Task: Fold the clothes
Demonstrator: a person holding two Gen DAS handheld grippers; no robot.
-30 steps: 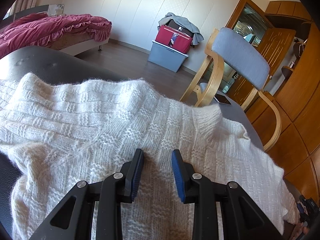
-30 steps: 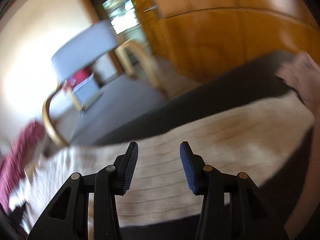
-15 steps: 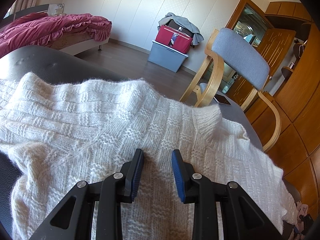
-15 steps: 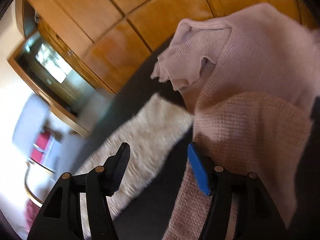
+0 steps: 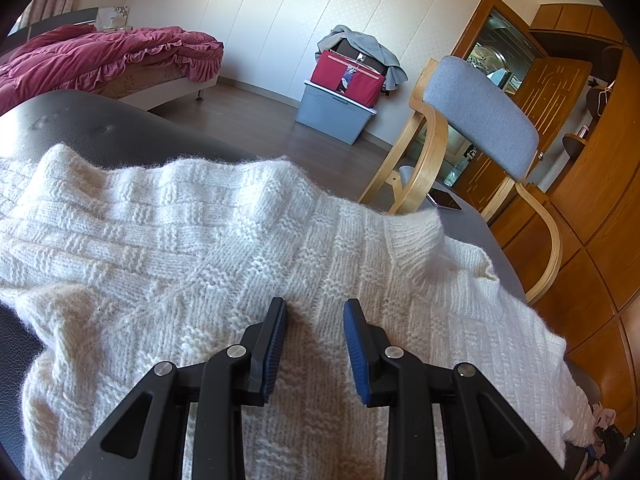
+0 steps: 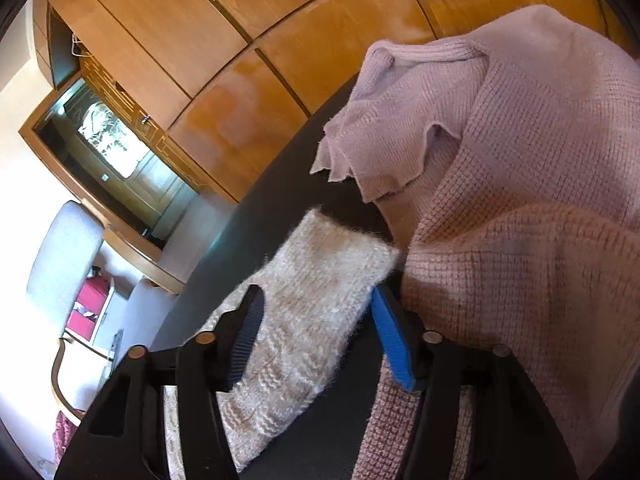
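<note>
Your right hand-held gripper (image 6: 316,332) straddles the white sweater's sleeve (image 6: 320,280) with fingers apart, like your left hand-held gripper (image 5: 315,340); closing could snag the pink sweater (image 6: 520,200).

- Left hand-held gripper (image 5: 315,344): jaws apart, gap between the pads free, white sweater (image 5: 192,240) right under and ahead of them.
- Bare dark surface (image 5: 80,124) beyond the white sweater's far edge, nothing on it there.
- Wooden chair (image 5: 476,148) stands just past the surface's far right edge.
- Right hand-held gripper (image 6: 316,332): white sleeve (image 6: 320,292) fills the gap between open jaws.
- Pink sweater (image 6: 520,200) heaped just right of it, blocking that side; dark strip on the left is bare.
</note>
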